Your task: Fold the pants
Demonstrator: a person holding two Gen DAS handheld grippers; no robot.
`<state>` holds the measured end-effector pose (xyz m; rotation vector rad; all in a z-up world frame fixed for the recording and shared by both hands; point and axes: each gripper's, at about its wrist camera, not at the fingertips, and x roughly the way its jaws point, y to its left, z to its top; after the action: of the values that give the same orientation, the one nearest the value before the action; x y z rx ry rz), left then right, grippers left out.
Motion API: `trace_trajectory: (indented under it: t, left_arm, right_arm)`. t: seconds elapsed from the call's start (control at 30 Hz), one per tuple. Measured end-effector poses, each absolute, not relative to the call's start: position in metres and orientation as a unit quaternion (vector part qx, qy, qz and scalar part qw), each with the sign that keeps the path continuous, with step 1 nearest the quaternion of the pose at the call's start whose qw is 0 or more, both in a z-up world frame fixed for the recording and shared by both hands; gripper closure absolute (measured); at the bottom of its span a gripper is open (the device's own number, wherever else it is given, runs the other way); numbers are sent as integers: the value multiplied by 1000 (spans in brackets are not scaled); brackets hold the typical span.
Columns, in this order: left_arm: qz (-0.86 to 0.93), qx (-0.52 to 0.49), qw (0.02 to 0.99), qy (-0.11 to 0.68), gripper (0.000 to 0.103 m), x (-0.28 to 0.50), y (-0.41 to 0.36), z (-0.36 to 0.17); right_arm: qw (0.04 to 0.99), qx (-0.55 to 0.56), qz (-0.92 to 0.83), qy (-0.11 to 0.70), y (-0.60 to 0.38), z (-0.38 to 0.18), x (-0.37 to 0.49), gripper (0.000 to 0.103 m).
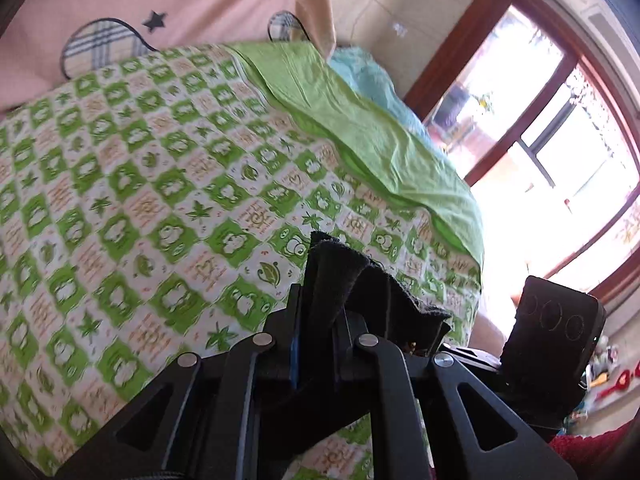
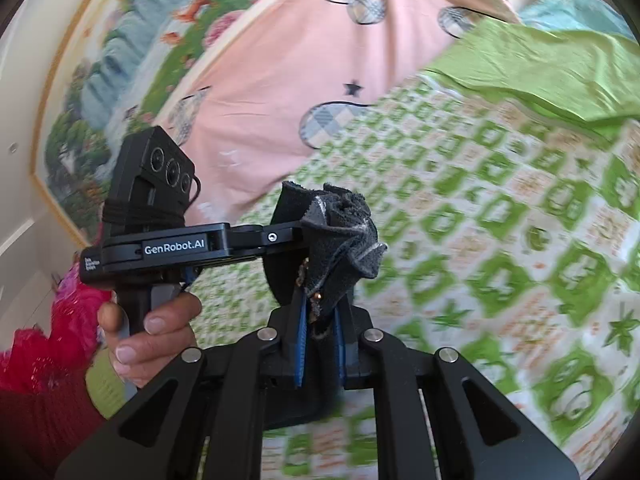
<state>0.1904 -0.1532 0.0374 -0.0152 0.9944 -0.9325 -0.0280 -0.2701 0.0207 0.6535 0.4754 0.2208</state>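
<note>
The pants are black fabric. In the left wrist view my left gripper (image 1: 320, 312) is shut on a bunched edge of the pants (image 1: 340, 276), held above the green-and-white patterned bed cover (image 1: 160, 184). In the right wrist view my right gripper (image 2: 322, 320) is shut on another crumpled black edge of the pants (image 2: 340, 236), also above the bed cover (image 2: 500, 240). The left gripper's body (image 2: 168, 248) shows right beside it on the left, held by a hand. The right gripper's body (image 1: 556, 340) shows at the right in the left wrist view. The remainder of the pants is hidden below.
A plain light-green sheet (image 1: 372, 128) lies folded along the bed's far side. A pink cover with plaid patches (image 2: 312, 80) lies at the head. A bright window (image 1: 560, 140) is to the right. A landscape picture (image 2: 132, 60) hangs on the wall.
</note>
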Motion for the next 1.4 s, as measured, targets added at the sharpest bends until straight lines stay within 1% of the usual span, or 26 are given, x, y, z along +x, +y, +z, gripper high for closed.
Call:
trace_trajectory:
  t: [0.2,0.3,0.43,0.6,0.8,0.93,1.1,1.4]
  left_arm:
    - [-407,-30,812,417,94,160,-99,57]
    - [-397,-45,823,404,94,146,-74,57]
    - [-376,-80,829,407,93,135,-39,45]
    - [-346,-93,841,405,94,126,-8,29]
    - [-321,-129,837,423,93,124,30,0]
    - [-307,-147,833,436,93,125,44,-18]
    - [-296,-164,824,454,93,127,53,-38]
    - [-256,-180,830,461,92,114,72,-50]
  right_arm:
    - [913,296,164,229,-231,32,-27,90]
    - [909,287,191,233,-211,30,-24,90]
    - [902,270,224,253,-182,23,-18,90]
    - [893,265,243,270,-157,6,-9,90]
    - [882,258,259,298,-131,-13,1,90]
    - [875,252,263,318,-120,-24,9,90]
    - [870,245,261,338,-113,-35,13,87]
    - [871,218,263,354,-101,-40,13,86]
